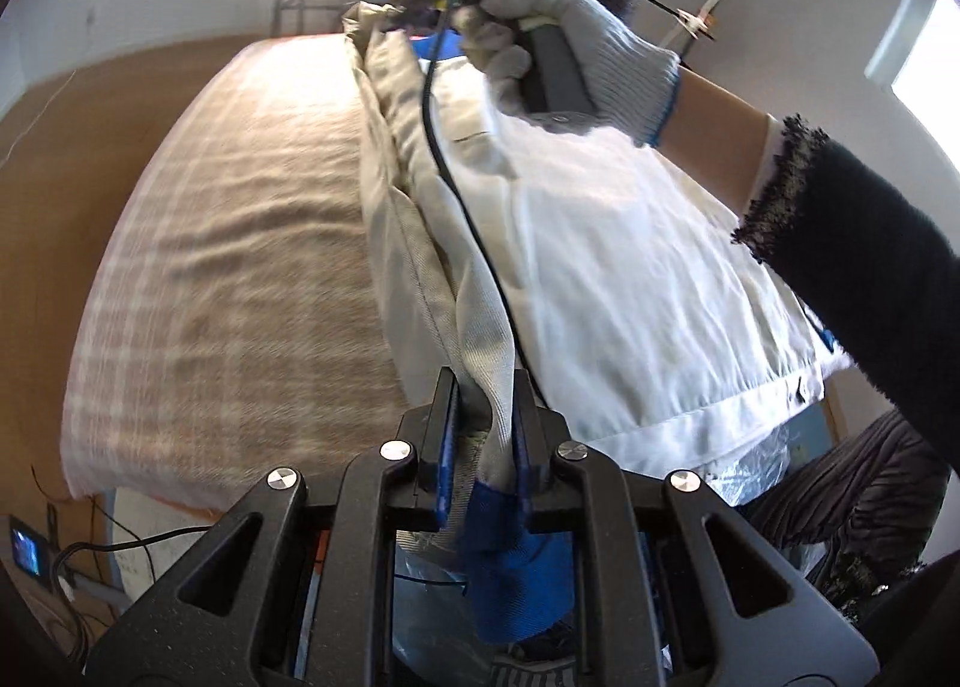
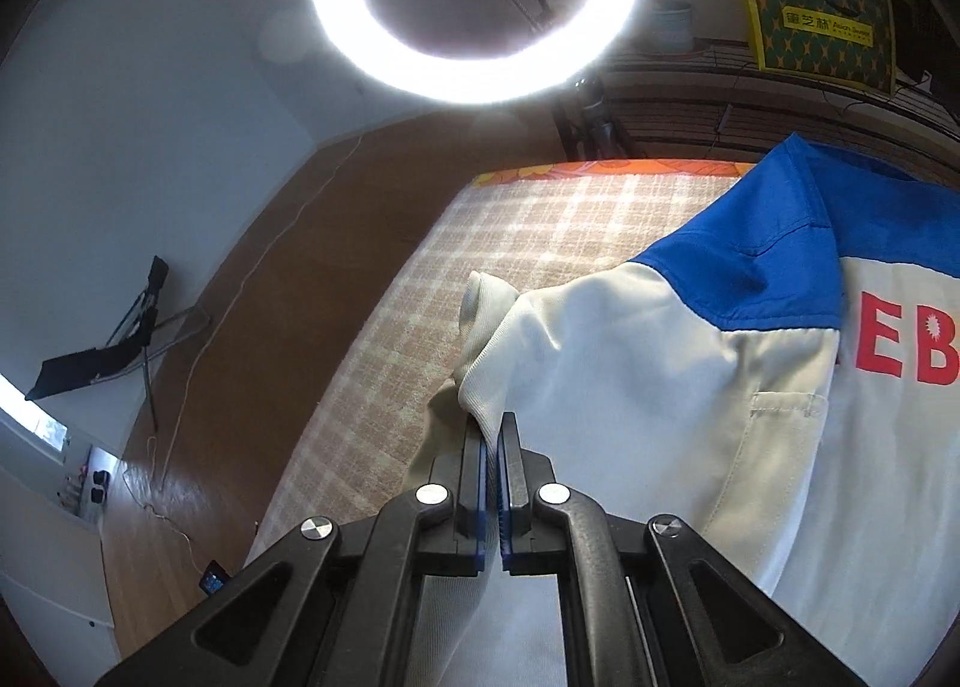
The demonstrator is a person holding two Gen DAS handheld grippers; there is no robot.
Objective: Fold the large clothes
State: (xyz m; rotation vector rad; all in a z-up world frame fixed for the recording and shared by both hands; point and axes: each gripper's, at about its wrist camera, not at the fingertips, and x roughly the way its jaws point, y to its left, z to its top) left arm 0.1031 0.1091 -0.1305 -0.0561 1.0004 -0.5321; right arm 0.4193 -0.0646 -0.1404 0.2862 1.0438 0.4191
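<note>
Both wrist views close, angled down along fingers; shared: jacket (image 1: 630, 267) (image 2: 630, 387), checked bedcover (image 1: 240, 267) (image 2: 540, 219).

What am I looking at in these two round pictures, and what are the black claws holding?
A person folds clothes with a hand-held claw in each hand; no robot arm. Each picture comes from a camera on one claw, looking along its fingers. The left claw is pinched on the grey and blue edge of a white jacket. The right claw is shut on a ribbed edge of the same jacket. It lies on a checked beige cover. The left view also shows the gloved hand gripping the other claw's handle.
</note>
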